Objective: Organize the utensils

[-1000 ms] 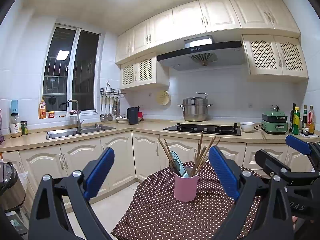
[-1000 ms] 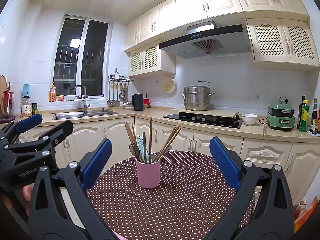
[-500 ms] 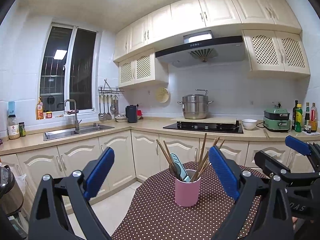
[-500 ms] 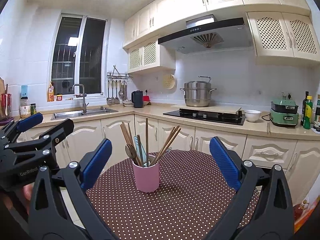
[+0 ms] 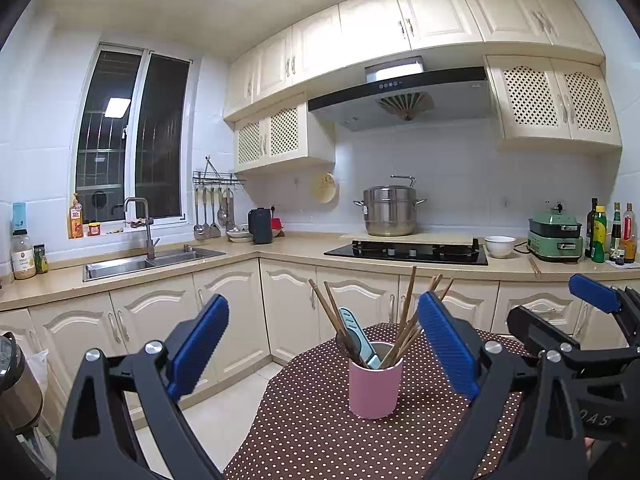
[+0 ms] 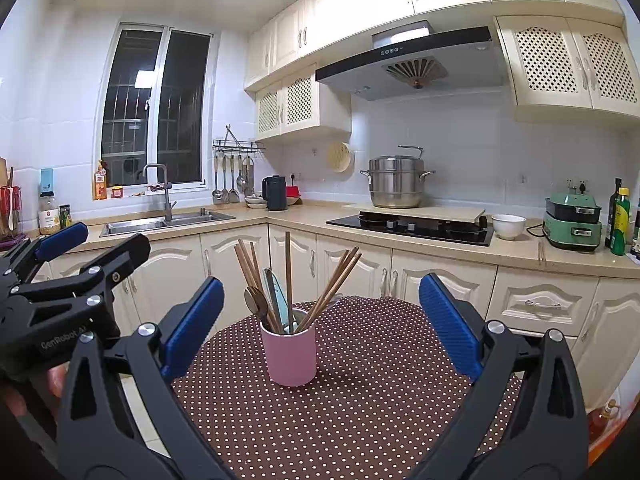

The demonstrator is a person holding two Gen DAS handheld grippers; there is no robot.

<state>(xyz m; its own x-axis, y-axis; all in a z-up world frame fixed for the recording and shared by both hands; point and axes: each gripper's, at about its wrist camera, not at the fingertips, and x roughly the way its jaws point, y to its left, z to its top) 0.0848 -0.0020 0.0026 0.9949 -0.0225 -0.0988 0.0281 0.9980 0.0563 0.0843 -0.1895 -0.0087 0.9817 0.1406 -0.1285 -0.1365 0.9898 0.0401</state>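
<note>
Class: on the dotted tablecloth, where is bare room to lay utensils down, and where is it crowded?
Bare cloth rings the pink cup: the widest patches lie right of it and toward the camera on the tablecloth. The cup itself is crowded with chopsticks.

Matt pink cup (image 6: 289, 354), seemingly wooden chopsticks (image 6: 332, 284)

Beige worktop (image 6: 440, 248) along the wall: sink (image 6: 164, 222) with tap (image 6: 160, 188) under dark window (image 6: 156, 108), black kettle (image 6: 276, 193), steel pot (image 6: 396, 182) behind black hob (image 6: 412, 228), white bowl (image 6: 508, 226), green cooker (image 6: 574, 216), bottles (image 6: 618, 220) far right, hood (image 6: 412, 64) above.
</note>
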